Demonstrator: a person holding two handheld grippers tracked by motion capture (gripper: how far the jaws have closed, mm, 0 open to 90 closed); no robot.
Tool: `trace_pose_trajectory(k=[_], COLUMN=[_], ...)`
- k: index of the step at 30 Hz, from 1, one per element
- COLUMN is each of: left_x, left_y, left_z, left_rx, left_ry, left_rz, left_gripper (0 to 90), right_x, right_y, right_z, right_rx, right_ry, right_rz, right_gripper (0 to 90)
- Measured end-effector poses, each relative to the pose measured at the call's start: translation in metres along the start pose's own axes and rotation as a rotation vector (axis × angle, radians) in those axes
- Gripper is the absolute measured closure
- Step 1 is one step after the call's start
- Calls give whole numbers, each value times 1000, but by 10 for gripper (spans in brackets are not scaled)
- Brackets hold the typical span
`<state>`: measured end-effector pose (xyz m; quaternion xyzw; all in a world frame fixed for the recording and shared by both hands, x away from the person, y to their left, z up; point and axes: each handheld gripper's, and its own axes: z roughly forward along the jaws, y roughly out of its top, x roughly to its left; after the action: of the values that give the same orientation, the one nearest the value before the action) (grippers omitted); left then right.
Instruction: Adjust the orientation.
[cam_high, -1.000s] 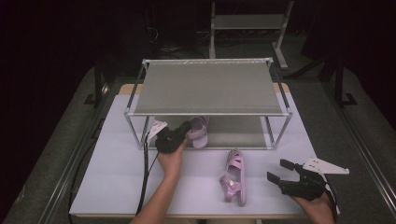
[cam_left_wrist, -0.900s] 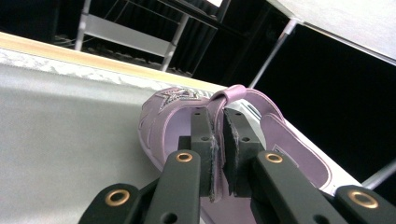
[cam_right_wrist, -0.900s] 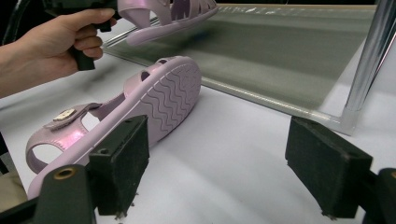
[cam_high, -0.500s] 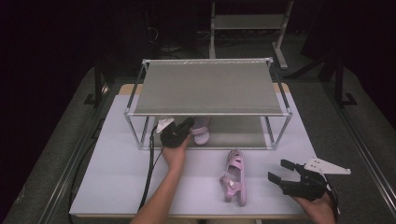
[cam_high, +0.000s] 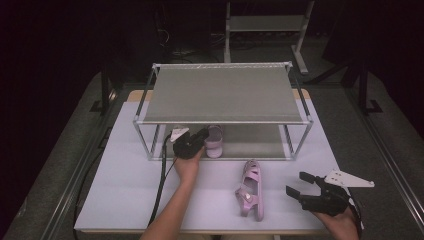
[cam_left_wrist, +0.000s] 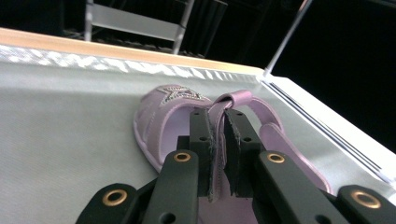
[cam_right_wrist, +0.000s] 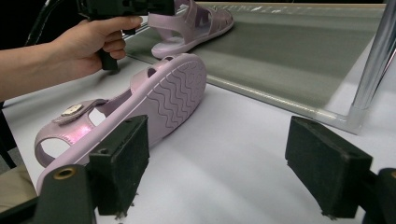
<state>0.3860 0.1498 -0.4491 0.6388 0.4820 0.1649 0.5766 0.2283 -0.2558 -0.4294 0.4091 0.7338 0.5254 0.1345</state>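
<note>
A pale purple sandal (cam_high: 216, 141) (cam_left_wrist: 159, 116) with a star on its toe rests on the lower shelf (cam_high: 250, 142) of a metal rack. My left gripper (cam_high: 201, 139) (cam_left_wrist: 218, 116) is shut on its heel strap, which is pinched between the two pads. The matching sandal (cam_high: 249, 190) (cam_right_wrist: 163, 93) lies on its side on the white table, sole toward my right gripper. My right gripper (cam_high: 298, 183) (cam_right_wrist: 224, 158) stands open just right of it, with nothing between its pads. The right gripper view also has the left hand and the held sandal (cam_right_wrist: 187, 28) at the shelf's edge.
The two-level rack has a grey mesh top (cam_high: 225, 92) and thin metal posts (cam_right_wrist: 373, 60) at its corners. The white table (cam_high: 125, 190) has free room at the front left. A black cable (cam_high: 161, 180) trails from the left gripper toward the front edge.
The left hand has edged slightly forward toward the rack, carrying the held sandal a little farther onto the lower shelf. The right gripper and the sandal on the table have stayed put.
</note>
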Motion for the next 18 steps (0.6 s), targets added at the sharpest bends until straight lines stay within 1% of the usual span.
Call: trace_pose_trajectory(k=[1, 3, 6, 10, 11, 12, 13, 14, 15, 16, 18], left_x=[-1, -2, -3, -2, -2, -1, -1, -2, -2, -2, -2], left_y=[-1, -1, -1, 1, 1, 2, 4, 5, 5, 6, 5], left_z=[1, 1, 1, -1, -1, -3, -6, -7, -7, -10, -15], left_rx=[1, 1, 0, -5, -5, -12, -15, -11, -11, 0, 9], left_ry=[-2, -8, -4, -14, -14, -18, -26, -32, -32, -36, -48], left_rz=[4, -9, -8, -18, -18, 3, -10, -1, -1, 11, 13], left_gripper=[822, 819, 814, 783, 758, 758, 693, 689, 684, 680, 677], right_x=[0, 0, 0, 0, 0, 0, 0, 0, 0, 0, 1], right_y=[0, 0, 0, 0, 0, 0, 0, 0, 0, 0, 0], right_z=[0, 0, 0, 0, 0, 0, 0, 1, 1, 1, 1], right_rx=[1, -1, 0, 1, 1, 1, 2, 2, 2, 0, -4], right_ry=[0, 1, 2, 2, 3, 3, 3, 3, 3, 5, 2], right_rz=[2, -1, 0, 2, 3, 3, 1, 1, 1, 0, 3], right_gripper=[212, 212, 212, 212, 212, 212, 212, 212, 212, 212, 212])
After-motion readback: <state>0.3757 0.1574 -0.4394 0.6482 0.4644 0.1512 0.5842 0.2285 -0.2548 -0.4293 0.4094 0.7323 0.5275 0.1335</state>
